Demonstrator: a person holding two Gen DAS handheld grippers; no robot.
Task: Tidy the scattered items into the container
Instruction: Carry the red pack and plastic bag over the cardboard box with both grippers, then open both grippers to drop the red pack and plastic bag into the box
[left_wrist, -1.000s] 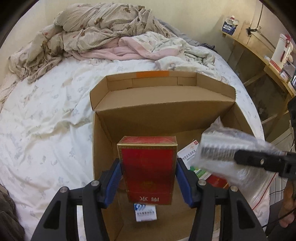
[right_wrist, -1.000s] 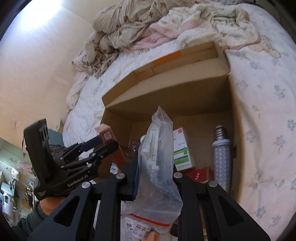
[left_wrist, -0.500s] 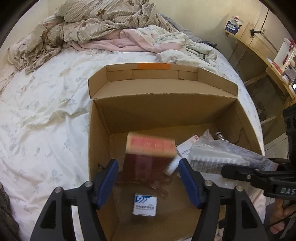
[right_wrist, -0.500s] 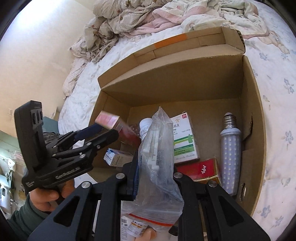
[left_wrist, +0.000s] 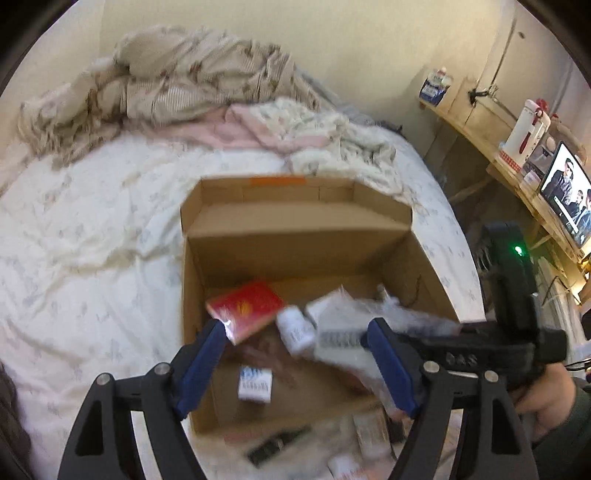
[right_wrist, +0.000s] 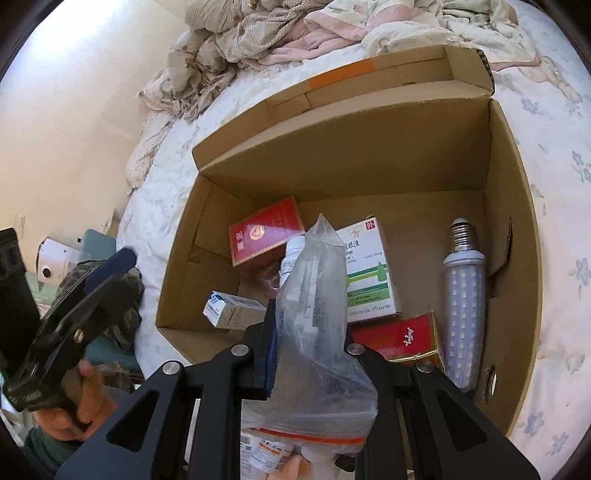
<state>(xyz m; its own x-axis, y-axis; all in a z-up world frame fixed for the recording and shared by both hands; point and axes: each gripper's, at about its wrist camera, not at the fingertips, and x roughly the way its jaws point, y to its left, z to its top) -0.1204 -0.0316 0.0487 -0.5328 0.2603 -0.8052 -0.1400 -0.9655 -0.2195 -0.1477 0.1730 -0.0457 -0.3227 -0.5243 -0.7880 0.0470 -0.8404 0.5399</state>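
Observation:
An open cardboard box sits on the bed. The red box lies inside it at the left. My left gripper is open and empty above the box's near edge. My right gripper is shut on a clear plastic bag holding white parts, above the box's near side; the bag also shows in the left wrist view. Inside the box also lie a white and green medicine box, an LED corn bulb, a second red box, a small blue and white box and a white bottle.
Rumpled quilts lie at the far end of the bed. A wooden shelf with a screen stands at the right. Small bottles and items lie on the bed just in front of the box.
My left gripper opened and the red box dropped into the cardboard box at the left. The left gripper pulled back. My right gripper kept its hold on the bag and moved closer over the box.

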